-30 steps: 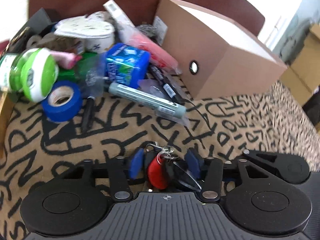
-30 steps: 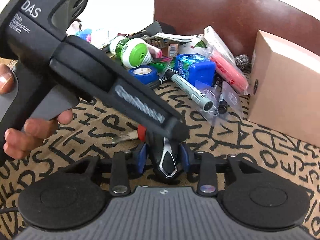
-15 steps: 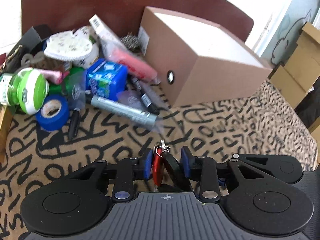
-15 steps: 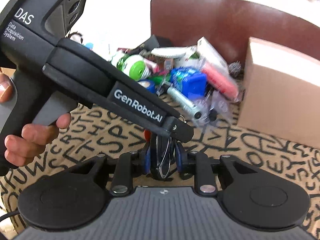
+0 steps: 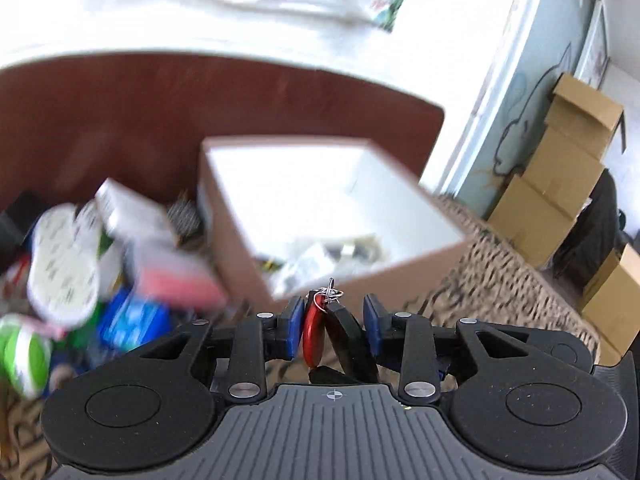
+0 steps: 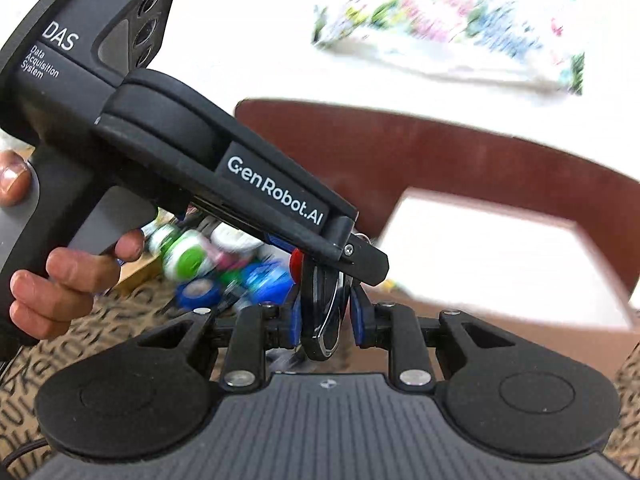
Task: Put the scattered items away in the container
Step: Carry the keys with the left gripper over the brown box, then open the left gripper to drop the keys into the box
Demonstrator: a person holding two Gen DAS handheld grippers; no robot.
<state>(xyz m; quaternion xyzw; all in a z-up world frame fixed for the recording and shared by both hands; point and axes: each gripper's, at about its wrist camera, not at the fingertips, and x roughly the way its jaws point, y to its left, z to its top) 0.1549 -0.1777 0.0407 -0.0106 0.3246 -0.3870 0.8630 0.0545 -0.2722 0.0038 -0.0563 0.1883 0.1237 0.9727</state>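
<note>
Keys on a ring (image 5: pixel 329 322), a red fob and a black fob joined by a small wire loop, sit between the blue pads of the left gripper (image 5: pixel 331 326), whose jaws are opening a little; the red fob lies against the left pad, while a gap shows between the black fob and the right pad, so that hold looks loose. The right gripper (image 6: pixel 325 314) is clamped on a black car key fob with a chrome edge (image 6: pixel 320 320), apparently part of the same bunch. Both tools hang just short of the open cardboard box (image 5: pixel 248 248), which already holds a few small things. The risk, as I judge it, is the bunch slipping from the slack left jaws before it clears the box's near wall and falling onto the patterned cloth (image 5: pixel 500 280). With two grippers on one ring, uneven release could also swing the keys sideways into the pile of clutter (image 5: pixel 132 272) just beside the box
</note>
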